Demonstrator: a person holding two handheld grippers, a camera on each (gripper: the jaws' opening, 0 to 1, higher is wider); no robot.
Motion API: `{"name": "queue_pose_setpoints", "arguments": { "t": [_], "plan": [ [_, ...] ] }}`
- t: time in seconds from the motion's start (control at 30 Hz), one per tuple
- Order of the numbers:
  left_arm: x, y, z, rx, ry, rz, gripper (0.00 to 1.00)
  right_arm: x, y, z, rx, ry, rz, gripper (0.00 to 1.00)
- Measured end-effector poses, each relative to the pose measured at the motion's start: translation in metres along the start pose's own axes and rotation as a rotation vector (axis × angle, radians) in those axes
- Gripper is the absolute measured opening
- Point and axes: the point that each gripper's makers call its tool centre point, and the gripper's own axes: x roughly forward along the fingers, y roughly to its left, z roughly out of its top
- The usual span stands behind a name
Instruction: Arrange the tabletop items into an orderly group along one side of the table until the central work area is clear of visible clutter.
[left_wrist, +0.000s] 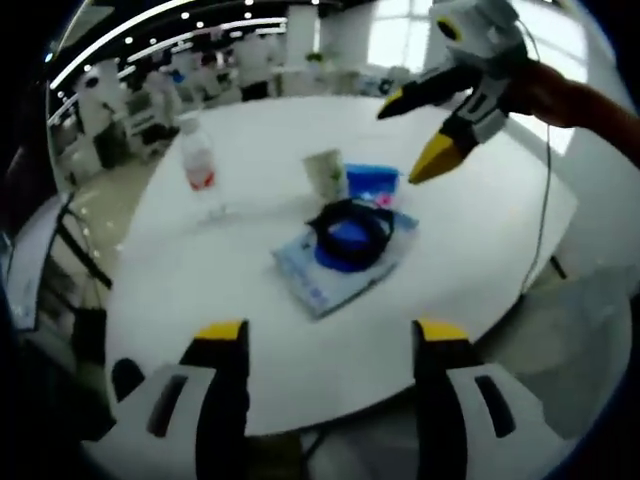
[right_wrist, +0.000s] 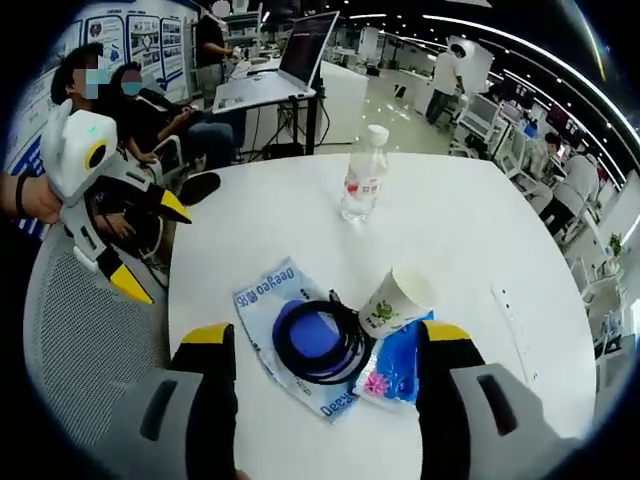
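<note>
At bench centre, the cup, blue pouch, cable coil and booklet lie clustered, bottle apart; left gripper and right gripper fingers spread apart, empty, approaching to regroup.

On the round white table, a clear plastic water bottle with a red label stands upright, well apart from a tilted white paper cup, a coiled black cable lying on a pale blue booklet, and a blue packet.
</note>
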Motion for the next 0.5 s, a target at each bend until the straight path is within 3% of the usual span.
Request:
{"name": "queue_pose_setpoints", "arguments": {
  "t": [0.27,0.5],
  "plan": [
    [0.0,-0.001,0.004,0.0,-0.023,-0.013,0.64,0.025,-0.016,0.017,0.016,0.001,0.039,0.72],
    [0.0,0.001,0.006,0.017,-0.031,0.007,0.64,0.053,-0.027,0.023,-0.027,0.056,0.076,0.68]
  ]
}}
